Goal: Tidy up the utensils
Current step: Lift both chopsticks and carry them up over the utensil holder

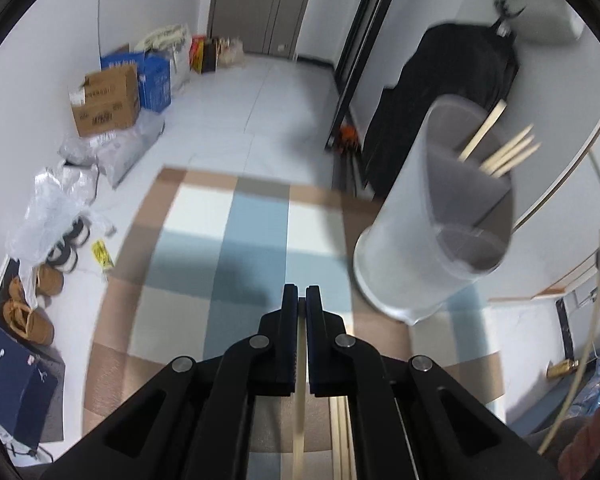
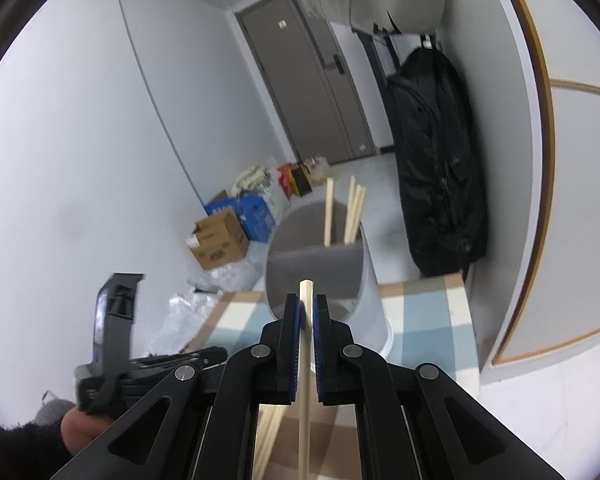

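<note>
L gripper [image 1: 301,292]: jaws together, clamped on one pale wooden chopstick [image 1: 300,392] that runs back along the gap toward the camera; its tip just shows between the fingertips. More loose chopsticks [image 1: 342,436] lie under the gripper on the checked mat [image 1: 204,248] (blue, white, tan squares).

R gripper [image 2: 306,300]: jaws pinched on another chopstick [image 2: 305,360], tip sticking out a bit past the fingertips, pointing at the holder.

Holder = translucent white plastic cup [image 1: 412,240] w/ a grey divider inside, standing on the mat, to the right of L gripper & in front of R gripper. About 4 chopsticks [image 1: 508,148] already in its rear compartment, leaning on the rim; front compartment looks bare.

Bkgd: cardboard box [image 1: 108,100], blue boxes, plastic bags, shoes by the wall, grey door [image 2: 316,80], black bag [image 2: 436,168] hanging at right. A person's hand [image 2: 84,424] holds the L gripper body, low left in right wrist view
</note>
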The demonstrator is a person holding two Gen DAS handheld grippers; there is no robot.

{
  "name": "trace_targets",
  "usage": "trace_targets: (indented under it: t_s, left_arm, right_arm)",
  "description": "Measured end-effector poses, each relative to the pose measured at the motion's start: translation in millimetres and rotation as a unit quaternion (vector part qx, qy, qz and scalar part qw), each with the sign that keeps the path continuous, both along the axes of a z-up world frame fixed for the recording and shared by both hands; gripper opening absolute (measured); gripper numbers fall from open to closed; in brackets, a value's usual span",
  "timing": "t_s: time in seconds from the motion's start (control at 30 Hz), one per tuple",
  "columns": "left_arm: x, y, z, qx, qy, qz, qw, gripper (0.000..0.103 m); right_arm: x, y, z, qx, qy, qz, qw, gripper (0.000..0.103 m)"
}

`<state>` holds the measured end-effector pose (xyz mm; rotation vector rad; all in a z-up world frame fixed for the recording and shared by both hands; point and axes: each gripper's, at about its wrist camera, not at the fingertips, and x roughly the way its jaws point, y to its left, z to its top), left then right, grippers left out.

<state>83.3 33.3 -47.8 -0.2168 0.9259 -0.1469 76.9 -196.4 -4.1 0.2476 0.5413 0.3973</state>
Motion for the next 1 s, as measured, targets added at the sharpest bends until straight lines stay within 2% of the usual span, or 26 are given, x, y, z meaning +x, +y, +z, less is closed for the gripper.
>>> trace_targets:
  t_s: [0.17, 0.5, 0.8, 1.0]
  left_arm:
    - [-5.0, -2.7, 22.0, -0.007, -0.045, -0.01, 0.9989, 0.0]
    - [-4.1, 5.5, 43.5, -0.017, -0.079, -0.03, 0.9963, 0.0]
    - [2.4, 10.2, 72.5, -0.036, -0.102, -0.039, 0.9934, 0.0]
    - [18.2, 10.8, 107.6, -0.049, -0.142, -0.041, 0.9878, 0.0]
  right_arm:
    - [-2.0, 2.2, 22.0, 0.006, -0.047, -0.01, 0.999, 0.006]
    - [12.0, 3.6, 49.7, 0.004, -0.081, -0.031, 0.996, 0.006]
    - [52.5, -2.2, 76.5, 0.023, -0.094, -0.052, 0.994, 0.006]
    - [81.3, 1.0, 90.9, 0.017, -0.114, -0.068, 0.991, 0.006]
